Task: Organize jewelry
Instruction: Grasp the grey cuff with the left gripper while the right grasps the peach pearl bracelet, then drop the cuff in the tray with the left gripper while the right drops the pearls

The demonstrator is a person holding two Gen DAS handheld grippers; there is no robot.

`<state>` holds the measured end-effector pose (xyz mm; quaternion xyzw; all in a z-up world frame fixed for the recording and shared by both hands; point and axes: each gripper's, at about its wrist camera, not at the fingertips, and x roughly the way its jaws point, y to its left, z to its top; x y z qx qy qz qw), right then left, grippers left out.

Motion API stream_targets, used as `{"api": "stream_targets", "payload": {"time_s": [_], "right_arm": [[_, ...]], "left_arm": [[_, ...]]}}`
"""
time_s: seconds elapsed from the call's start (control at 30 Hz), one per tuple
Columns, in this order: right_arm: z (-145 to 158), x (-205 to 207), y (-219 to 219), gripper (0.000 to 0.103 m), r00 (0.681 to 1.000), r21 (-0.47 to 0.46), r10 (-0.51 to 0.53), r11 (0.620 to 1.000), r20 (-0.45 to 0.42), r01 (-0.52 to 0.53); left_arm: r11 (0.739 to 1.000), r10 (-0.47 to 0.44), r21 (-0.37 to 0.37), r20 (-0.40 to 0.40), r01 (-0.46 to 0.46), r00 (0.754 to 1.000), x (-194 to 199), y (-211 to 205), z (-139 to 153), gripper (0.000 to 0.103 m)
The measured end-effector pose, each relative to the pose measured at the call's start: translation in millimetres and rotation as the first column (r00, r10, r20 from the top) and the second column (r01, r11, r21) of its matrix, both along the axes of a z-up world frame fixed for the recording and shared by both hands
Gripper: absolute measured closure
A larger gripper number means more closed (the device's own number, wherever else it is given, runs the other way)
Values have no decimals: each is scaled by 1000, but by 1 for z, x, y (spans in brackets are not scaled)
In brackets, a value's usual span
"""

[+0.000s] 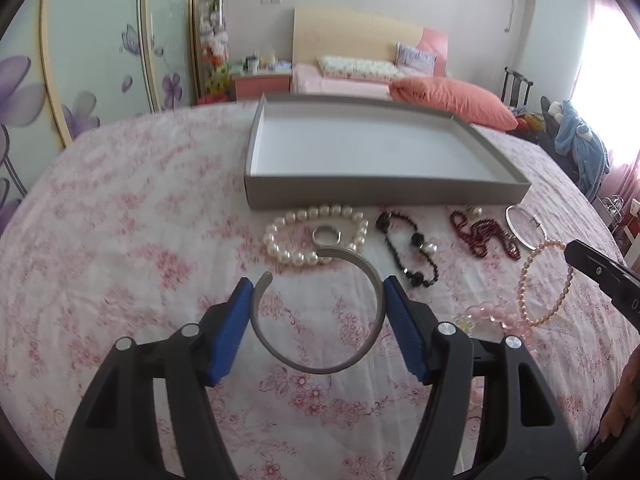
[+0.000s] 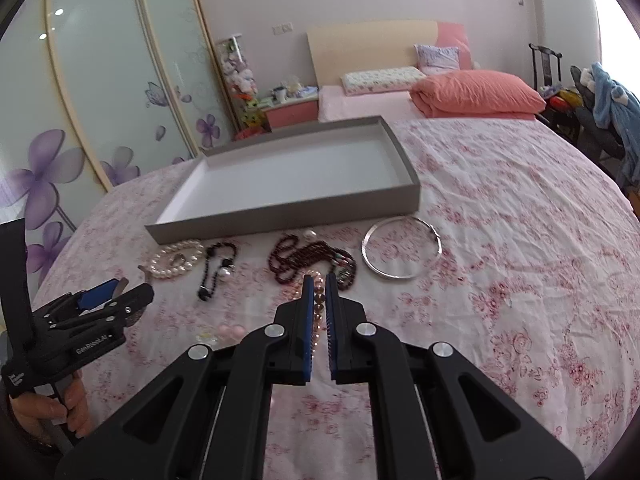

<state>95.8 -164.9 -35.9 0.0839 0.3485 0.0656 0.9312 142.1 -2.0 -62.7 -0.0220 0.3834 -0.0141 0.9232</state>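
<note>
We grip the stiff, slippery cuff [image 1: 318, 316] across its sides in the left hand-held gripper [image 1: 320, 320]; the right hand-held gripper [image 2: 319, 320], nearly closed, holds nothing.

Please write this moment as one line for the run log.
left tool: shut on silver cuff bangle | right tool: shut, holds nothing, above pink bead bracelet | grey tray: no jewelry inside

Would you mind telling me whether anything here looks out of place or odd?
Nothing looks damaged. The grey tray holds nothing while the pearl bracelet, black bead strand and dark red beads lie loose on the floral sheet. The left gripper holds a silver cuff.
</note>
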Motion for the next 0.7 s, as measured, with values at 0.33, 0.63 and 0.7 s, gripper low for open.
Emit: {"api": "stream_targets", "payload": {"time_s": [0.33,0.63,0.7], "right_arm": [[20,-12,17,96,993,-27,32,999,117,-29],[43,-22,27,96,966,-62,33,998,257,-17],[50,-24,29,96,955,-77,29,997,297,-6]], "left_arm": [[997,-15,72,201,0,979,-26,-16,31,38],[996,2,87,323,-32,946,-34,-22,56,38],[995,8,87,336,-40,942,-33,-23,60,38]]}}
